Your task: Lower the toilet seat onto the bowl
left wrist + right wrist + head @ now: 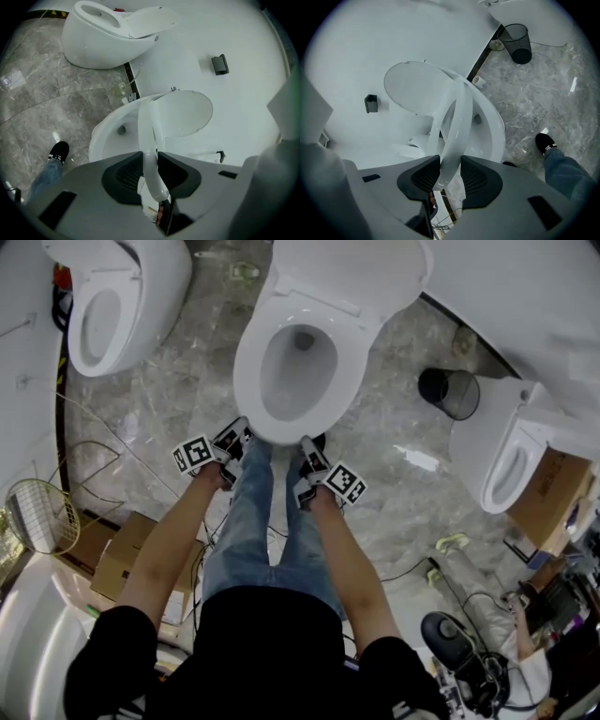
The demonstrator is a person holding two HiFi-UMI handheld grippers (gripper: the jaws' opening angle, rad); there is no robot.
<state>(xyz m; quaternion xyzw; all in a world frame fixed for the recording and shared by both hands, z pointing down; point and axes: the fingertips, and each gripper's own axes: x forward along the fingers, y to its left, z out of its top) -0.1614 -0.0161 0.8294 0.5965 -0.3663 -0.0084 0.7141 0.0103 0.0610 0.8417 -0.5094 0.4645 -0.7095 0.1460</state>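
Observation:
A white toilet stands in the middle of the head view, with its lid [347, 268] raised against the wall. The toilet seat [251, 362] is a white ring over the bowl [300, 367]. My left gripper [239, 434] and right gripper [307, 448] meet at the seat's front edge. In the left gripper view the seat [146, 136] runs edge-on between the pads of my left gripper [150, 161], which press on it. The right gripper view shows the same: my right gripper [450, 164] is shut on the seat [457, 122], tilted above the bowl rim [494, 126].
A second toilet [112, 306] stands at the left and a third [511, 465] at the right. A black mesh bin [448, 392] sits on the marble floor. Cardboard boxes [122, 554] and a wire rack [37, 517] lie at the lower left. The person's legs [258, 512] stand between the grippers.

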